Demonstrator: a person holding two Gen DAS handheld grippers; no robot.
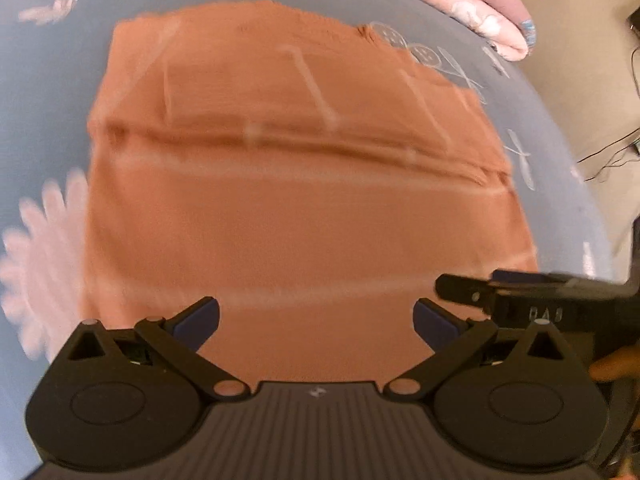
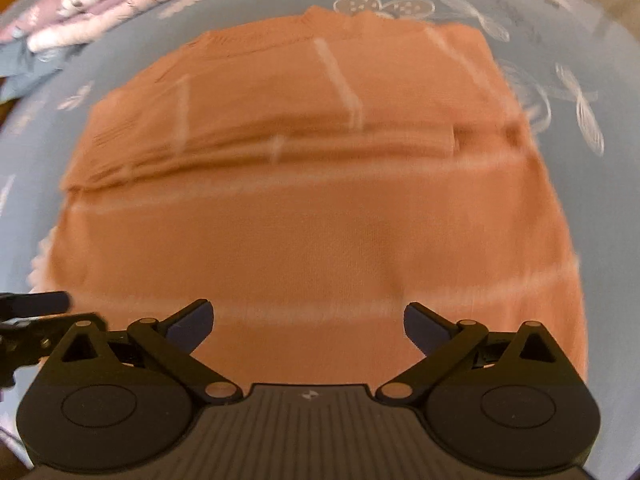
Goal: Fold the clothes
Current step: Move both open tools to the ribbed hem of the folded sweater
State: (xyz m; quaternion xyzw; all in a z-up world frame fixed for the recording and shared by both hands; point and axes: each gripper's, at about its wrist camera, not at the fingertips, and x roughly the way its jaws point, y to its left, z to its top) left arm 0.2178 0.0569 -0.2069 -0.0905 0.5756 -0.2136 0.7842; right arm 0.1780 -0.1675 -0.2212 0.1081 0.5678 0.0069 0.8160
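The orange striped garment (image 1: 296, 208) lies flat on the blue flowered sheet (image 1: 40, 120), its sides already turned in to make a rough rectangle, with a layered fold edge running across its far half. The near half lies in one flat layer, so a crosswise fold looks left to make. The left gripper (image 1: 316, 320) and right gripper (image 2: 308, 320) hover side by side over the near edge, fingers wide apart, holding nothing. Pink bedding (image 2: 80, 12) lies bunched at the far edge.

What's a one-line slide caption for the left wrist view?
Open left tool above a partly folded orange garment on a blue floral sheet, right tool at the edge.
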